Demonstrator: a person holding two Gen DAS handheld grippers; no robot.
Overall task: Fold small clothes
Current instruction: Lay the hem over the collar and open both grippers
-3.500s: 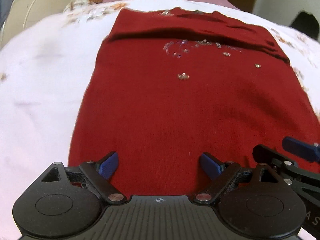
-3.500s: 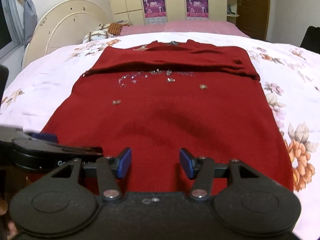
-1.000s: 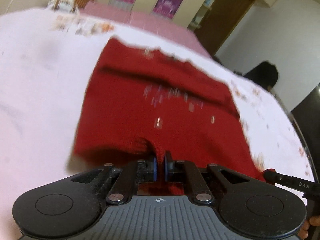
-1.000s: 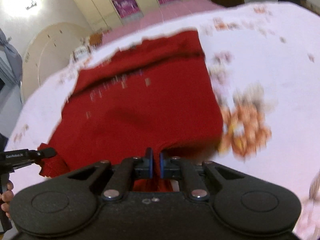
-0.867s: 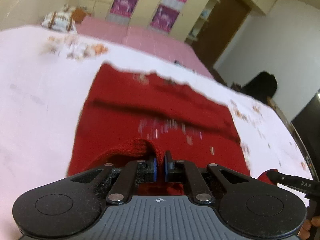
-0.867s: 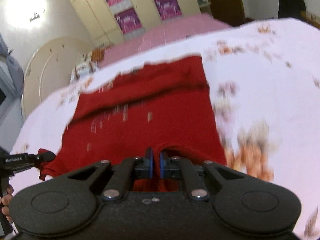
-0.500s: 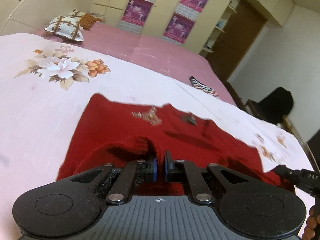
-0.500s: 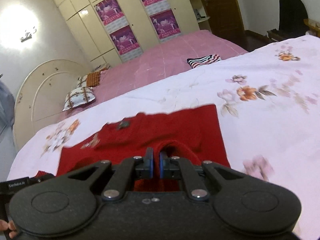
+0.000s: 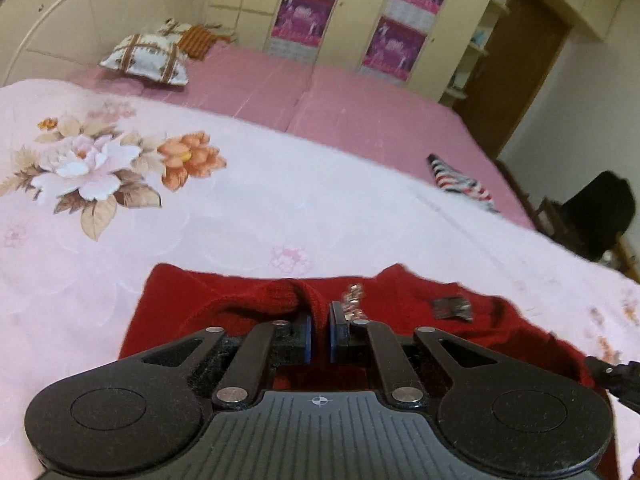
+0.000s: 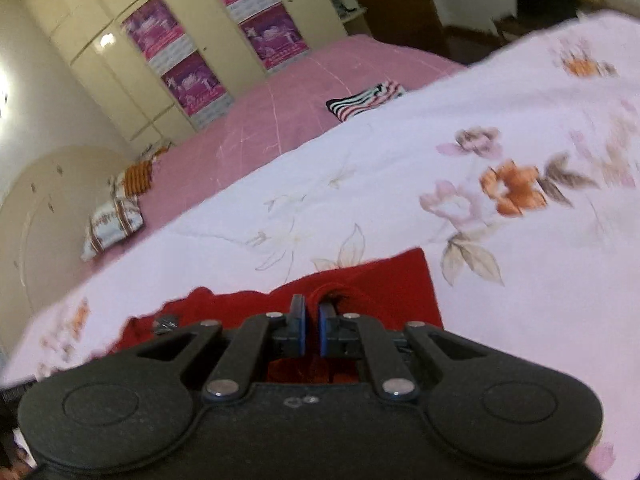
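Note:
A red knit sweater (image 9: 192, 304) lies on the floral bedspread (image 9: 240, 200), folded over with its hem brought up near the collar. My left gripper (image 9: 319, 330) is shut on a pinch of the red hem. My right gripper (image 10: 311, 322) is shut on the hem too, near the sweater's (image 10: 384, 280) right edge. The collar label (image 9: 450, 307) and some sequins (image 9: 352, 300) show just past the left fingers. The right gripper's tip (image 9: 616, 376) shows at the right edge of the left wrist view.
A pink sheet (image 9: 360, 112) covers the far part of the bed. A striped cloth (image 9: 460, 180) lies on it at the right. A patterned pillow (image 9: 148, 56) sits by the headboard. Wardrobes with purple posters (image 9: 304, 12) stand behind. A dark chair (image 9: 596, 216) is at far right.
Both grippers closed on the sweater's bottom hem, lifted it and carried it forward over the body to the collar end. The sweater is now doubled over.

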